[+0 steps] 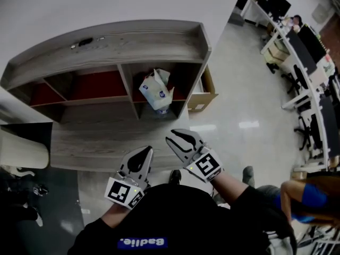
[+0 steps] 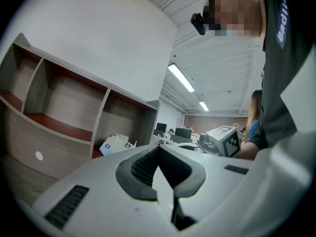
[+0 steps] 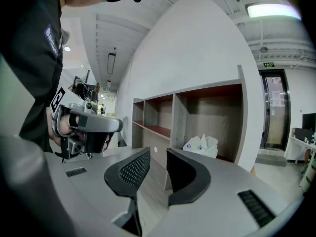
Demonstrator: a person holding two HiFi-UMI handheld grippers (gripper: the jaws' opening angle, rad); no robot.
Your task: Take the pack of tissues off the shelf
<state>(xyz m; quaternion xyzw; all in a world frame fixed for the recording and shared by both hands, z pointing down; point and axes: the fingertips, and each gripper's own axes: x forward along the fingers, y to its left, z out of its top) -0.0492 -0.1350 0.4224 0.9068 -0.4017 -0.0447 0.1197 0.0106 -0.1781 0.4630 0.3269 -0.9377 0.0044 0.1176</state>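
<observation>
Dark shirt point(image 1: 175, 217) fills the bottom of the head view, and just past it both tools are held out side by side, pointing toward the shelf point(image 1: 106, 44) but well short of it.

Left gripper point(image 1: 144, 152): going by its own view, the jaw tips are pressed together with nothing between them, so closed and empty.

Right gripper point(image 1: 172, 138): the jaws stand a little way apart, just a narrow slot. All you see through it is the wood-grain front of the shelf, so it has hold of nothing either.

The pack of tissues point(image 1: 156, 91) is in the shelf's rightmost compartment. It's a white soft pack with blue print, crumpled at the top and leaning a bit, sitting on the reddish shelf board near the front edge. Neither tool is touching it. The other two compartments in that row look bare from here.

Other stuff: a cardboard box point(image 1: 204, 93) is tucked against the right end of the shelf. A shiny pale floor point(image 1: 244, 126) runs off to a row of desks point(image 1: 297, 52) with monitors on the far right.
</observation>
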